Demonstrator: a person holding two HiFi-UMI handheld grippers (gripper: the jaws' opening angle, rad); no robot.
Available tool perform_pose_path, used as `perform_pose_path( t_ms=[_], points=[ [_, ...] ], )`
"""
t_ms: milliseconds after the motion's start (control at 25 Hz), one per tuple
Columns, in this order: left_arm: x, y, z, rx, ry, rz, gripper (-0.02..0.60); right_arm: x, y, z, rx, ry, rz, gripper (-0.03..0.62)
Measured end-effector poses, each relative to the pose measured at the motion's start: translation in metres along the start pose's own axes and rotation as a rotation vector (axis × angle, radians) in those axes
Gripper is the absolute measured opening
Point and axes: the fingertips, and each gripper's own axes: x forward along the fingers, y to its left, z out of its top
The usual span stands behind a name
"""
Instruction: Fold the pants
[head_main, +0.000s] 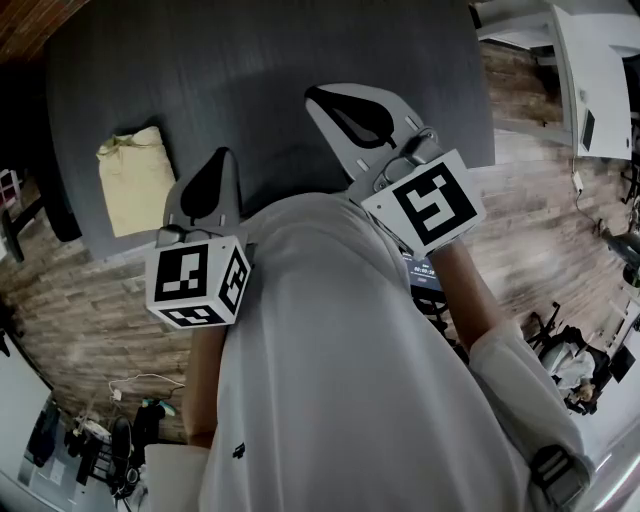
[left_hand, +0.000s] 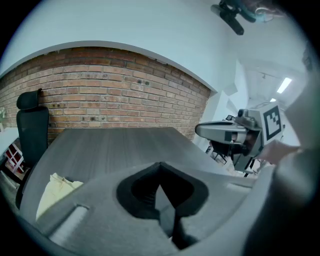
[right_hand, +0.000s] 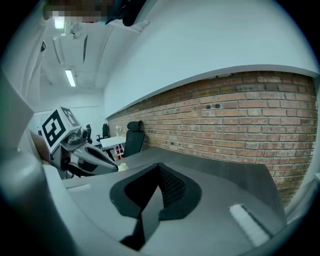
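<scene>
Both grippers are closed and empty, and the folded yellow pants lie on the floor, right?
Not the floor: the head view shows the pants lying on the table. The left gripper and right gripper are indeed closed and empty.

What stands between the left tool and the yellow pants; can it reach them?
Probably yes. The left tool, shut and empty, hangs close beside the folded pants, and only bare table lies between them. It would have to open first.
</scene>
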Motion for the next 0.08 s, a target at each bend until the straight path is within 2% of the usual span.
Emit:
perform_pose_path(
  t_ms=[80],
  points=[
    [0.0025, -0.0022, 0.0023, 0.001, -0.002, 0.000, 0.004, -0.0006, -0.0018, 0.0023, 0.005, -0.007, 0.003, 0.006]
  ],
)
